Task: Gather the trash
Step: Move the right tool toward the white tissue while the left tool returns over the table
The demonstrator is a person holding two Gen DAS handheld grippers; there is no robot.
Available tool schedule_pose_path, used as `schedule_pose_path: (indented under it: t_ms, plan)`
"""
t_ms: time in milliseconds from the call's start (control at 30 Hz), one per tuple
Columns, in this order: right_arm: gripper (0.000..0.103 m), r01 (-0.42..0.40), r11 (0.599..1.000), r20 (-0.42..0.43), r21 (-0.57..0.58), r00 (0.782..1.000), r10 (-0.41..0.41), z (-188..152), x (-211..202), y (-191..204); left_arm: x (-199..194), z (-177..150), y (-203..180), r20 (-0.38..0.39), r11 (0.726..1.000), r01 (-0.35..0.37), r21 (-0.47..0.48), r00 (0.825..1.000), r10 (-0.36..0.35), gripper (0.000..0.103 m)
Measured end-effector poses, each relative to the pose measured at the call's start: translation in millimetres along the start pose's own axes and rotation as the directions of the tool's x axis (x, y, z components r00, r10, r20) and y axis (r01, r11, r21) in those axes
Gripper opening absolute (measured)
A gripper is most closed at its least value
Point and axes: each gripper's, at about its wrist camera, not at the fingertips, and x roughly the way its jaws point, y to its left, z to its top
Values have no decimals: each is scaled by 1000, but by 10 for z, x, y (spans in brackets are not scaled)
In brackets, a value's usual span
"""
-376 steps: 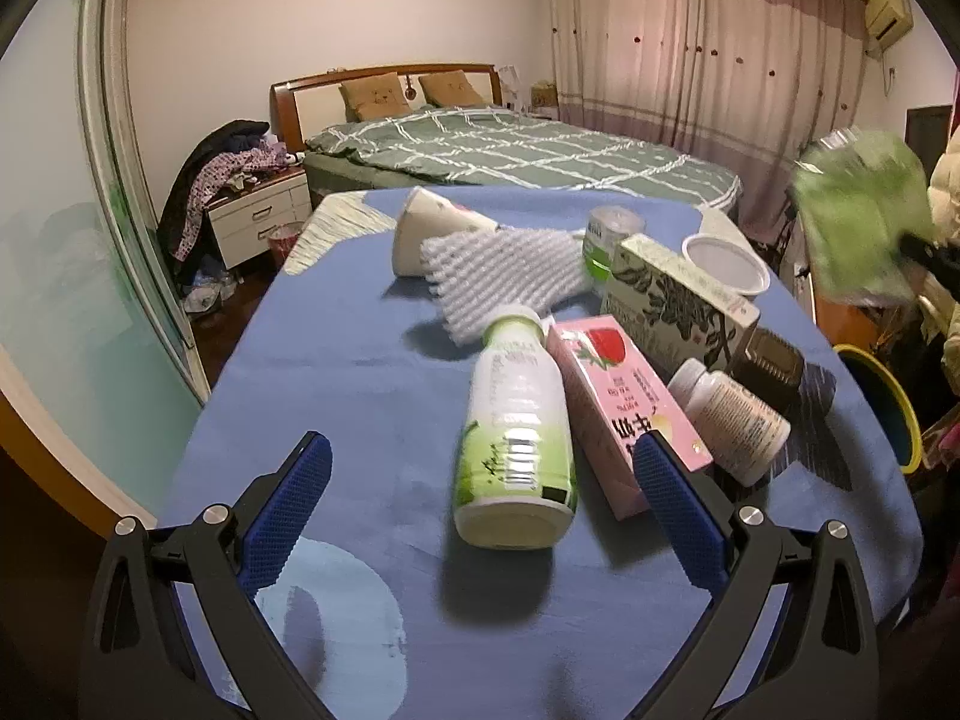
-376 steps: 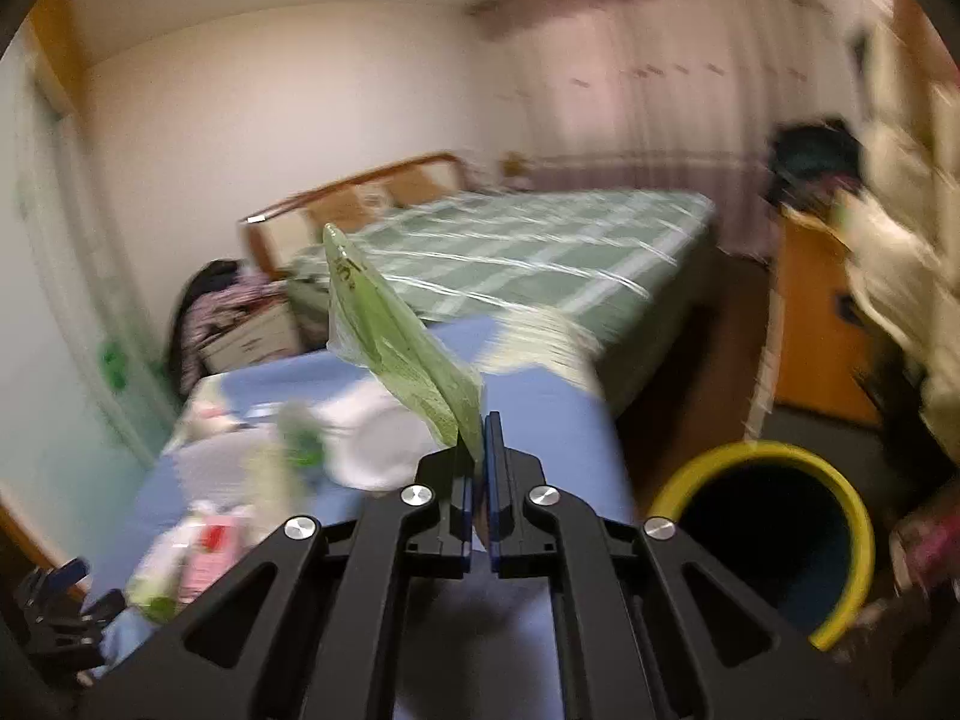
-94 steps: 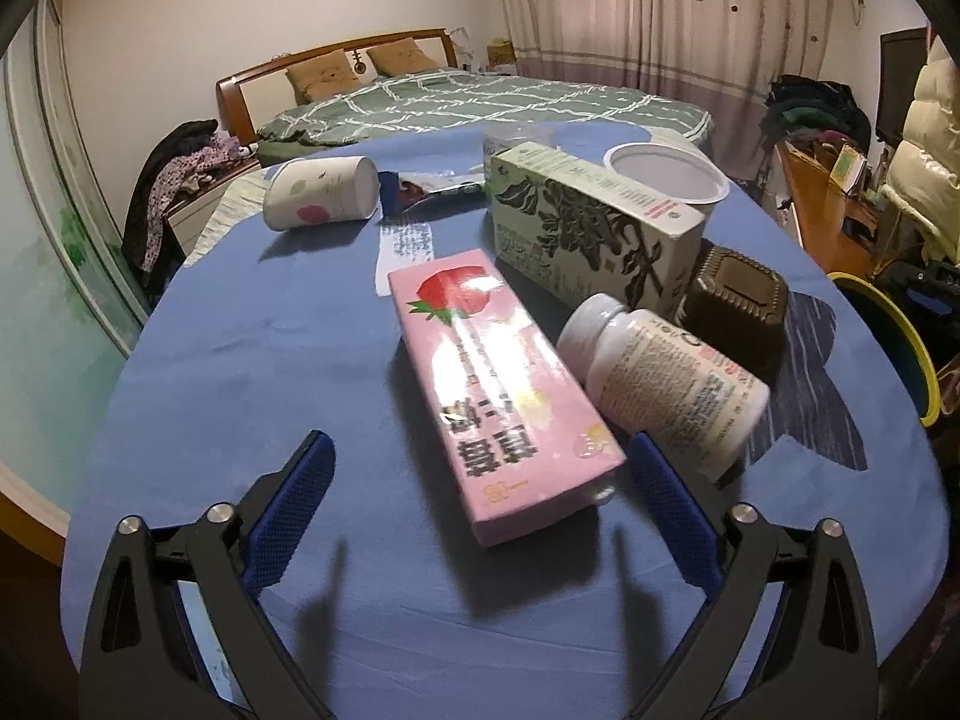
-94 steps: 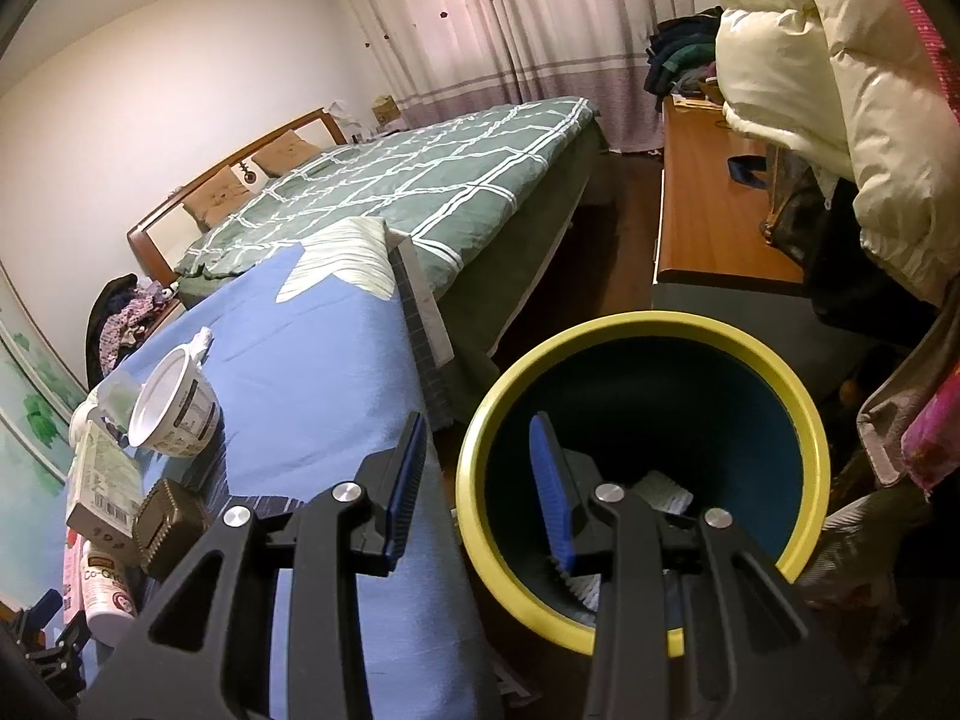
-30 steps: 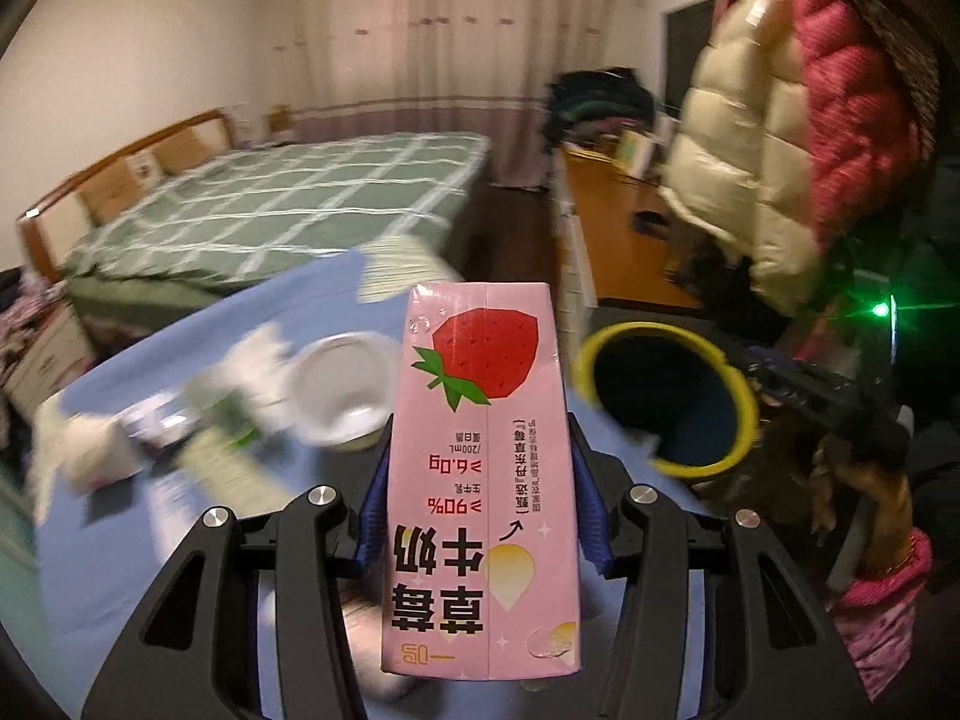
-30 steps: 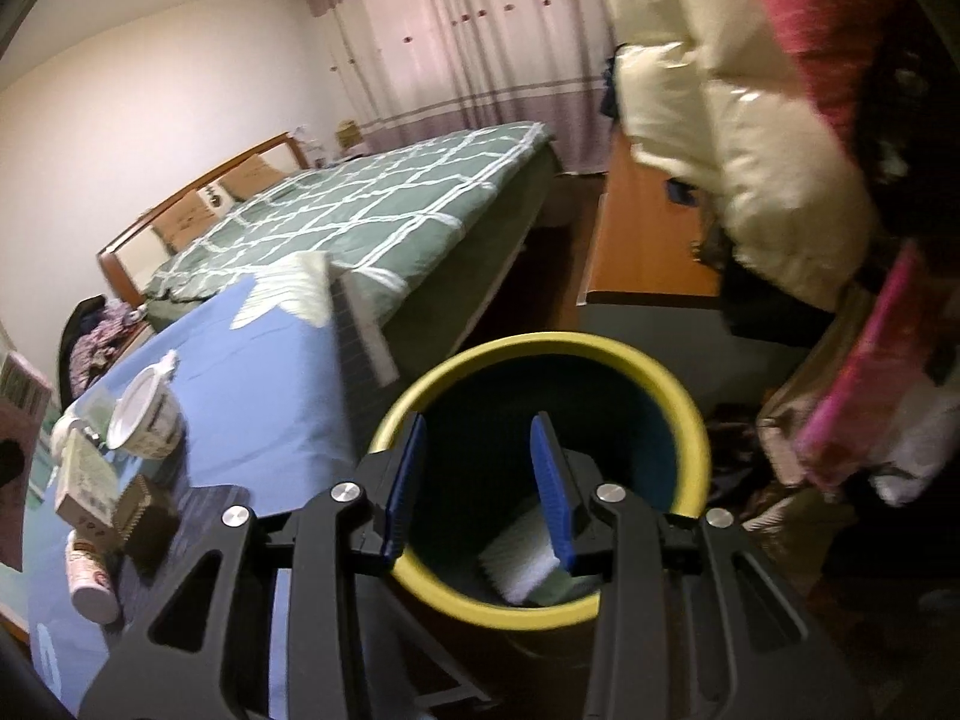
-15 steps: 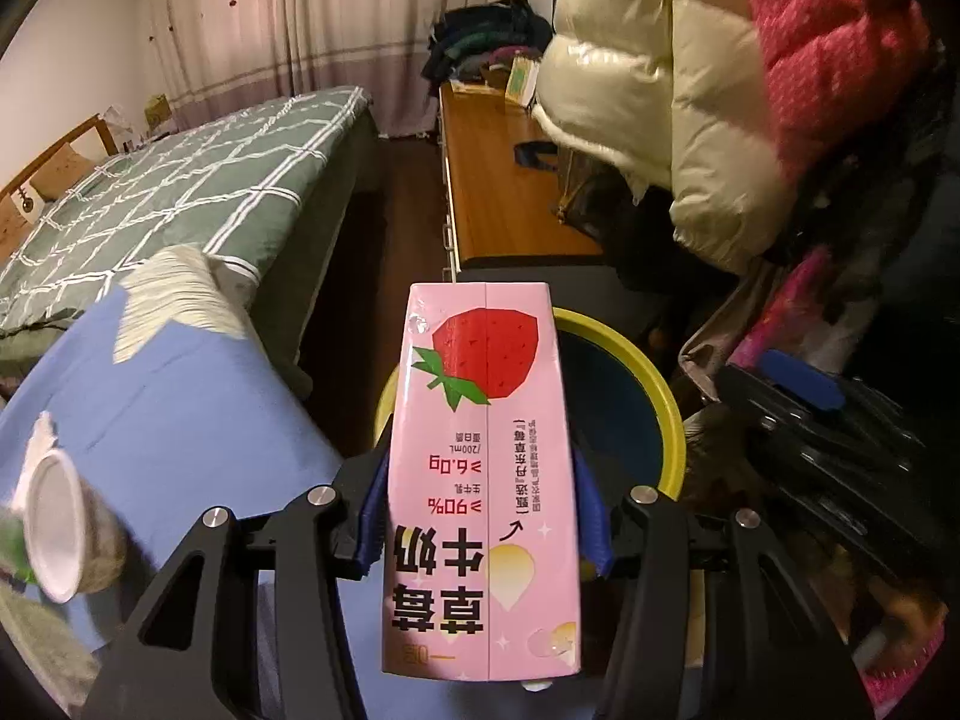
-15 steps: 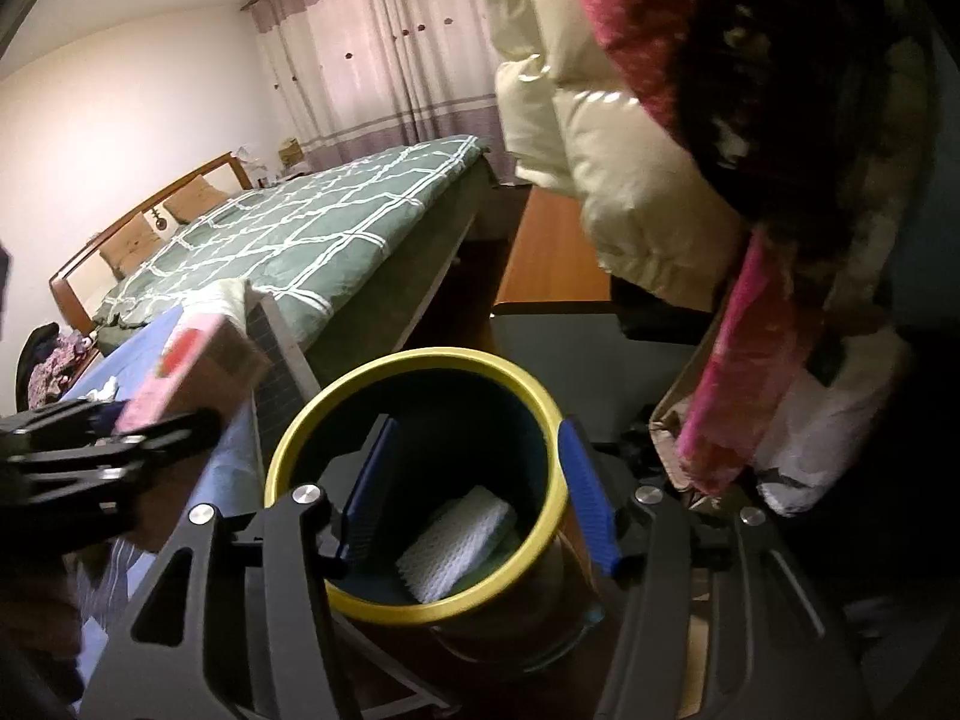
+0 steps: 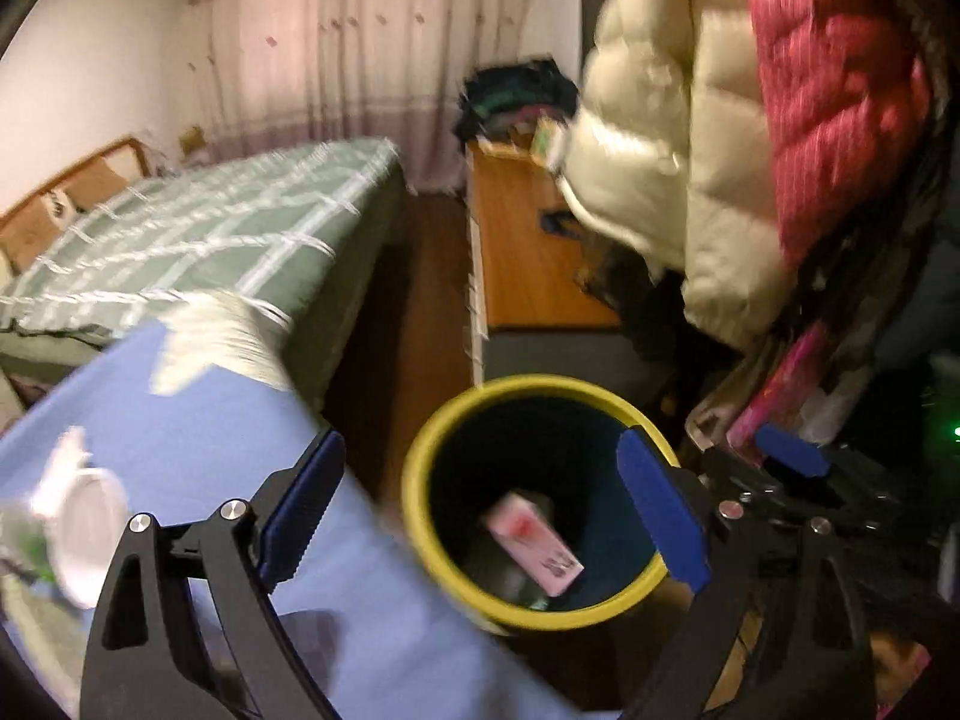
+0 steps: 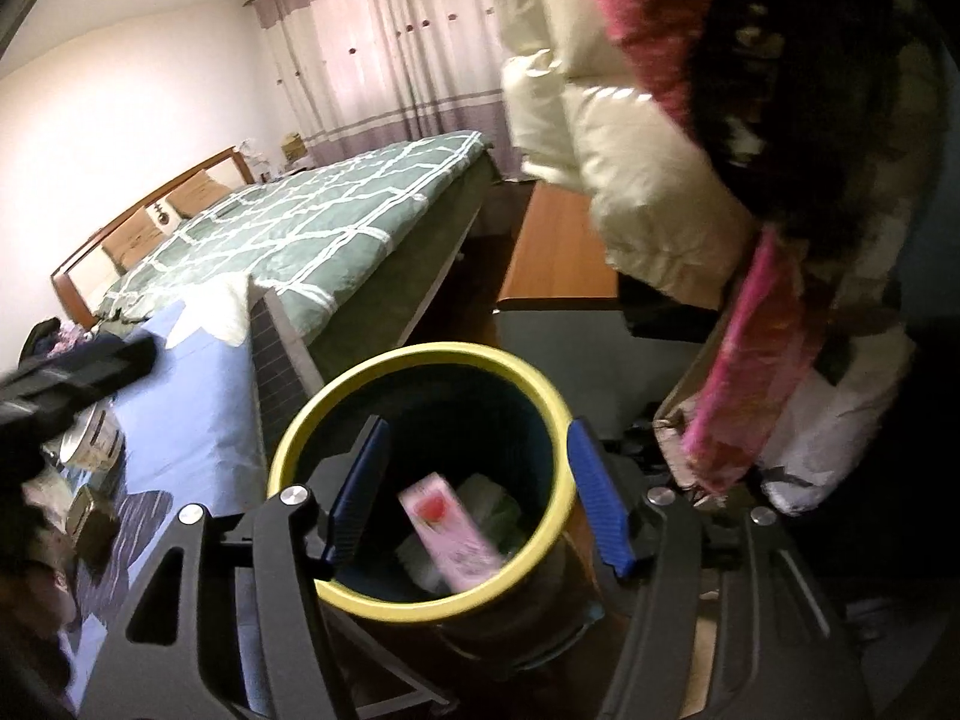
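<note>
Drop step complete: the pink milk carton (image 9: 533, 542) lies inside the yellow-rimmed bin (image 9: 420, 450) beside the bench (image 9: 180, 438). Left hand-held gripper (image 9: 480, 516) and right hand-held gripper (image 10: 477, 492) both hang spread and empty above it. Next: return to the bench for another item.

A home bedroom is shown: a bed (image 10: 312, 228) with a green checked cover at left, curtains (image 10: 390, 78) behind, puffy coats (image 9: 690, 168) hung at right.

No legible txt; print on pink carton (image 9: 533, 542) in bin (image 9: 420, 456) too blurred.
</note>
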Motion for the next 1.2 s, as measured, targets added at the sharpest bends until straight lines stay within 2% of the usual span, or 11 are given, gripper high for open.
schedule_pose_path:
  t_ms: [200,267,400,433,500,567,733,867,967,1100,1200]
  plan:
    - [59,-91,994,-35,-58,995,89,-28,96,456,-807,-214,692,93,989,-119,-91,988,127,94]
    - [59,-120,989,-48,-84,992,116,-38,124,643,-1104,-348,984,116,973,-190,-130,972,205,95]
    - [59,-198,970,-77,-143,979,189,-71,176,1085,-1601,-629,1534,134,918,-337,-207,920,368,96]
    - [59,-215,965,-84,-151,975,205,-79,182,1179,-1745,-724,1703,137,891,-387,-235,895,425,96]
    - [59,-249,953,-98,-173,967,235,-96,203,1381,-1939,-868,1947,137,854,-444,-272,861,491,96]
    - [59,-286,938,-111,-196,957,268,-122,211,1628,-2079,-1012,2172,130,826,-472,-308,839,528,96]
    - [59,-355,897,-149,-264,934,326,-176,211,2199,-2202,-1337,2677,85,767,-509,-391,810,580,96]
    - [59,-407,861,-175,-305,912,370,-144,235,2600,-2145,-1609,2992,41,711,-564,-420,771,635,96]
    - [59,-447,833,-205,-326,894,399,-63,296,2912,-2036,-1743,3131,18,681,-591,-432,749,662,96]
    - [59,-477,800,-244,-364,878,413,53,382,3335,-1957,-1914,3414,-43,606,-661,-441,690,722,96]
    - [59,-502,783,-303,-368,861,409,233,585,3718,-1910,-1972,3542,-65,568,-683,-460,664,745,96]
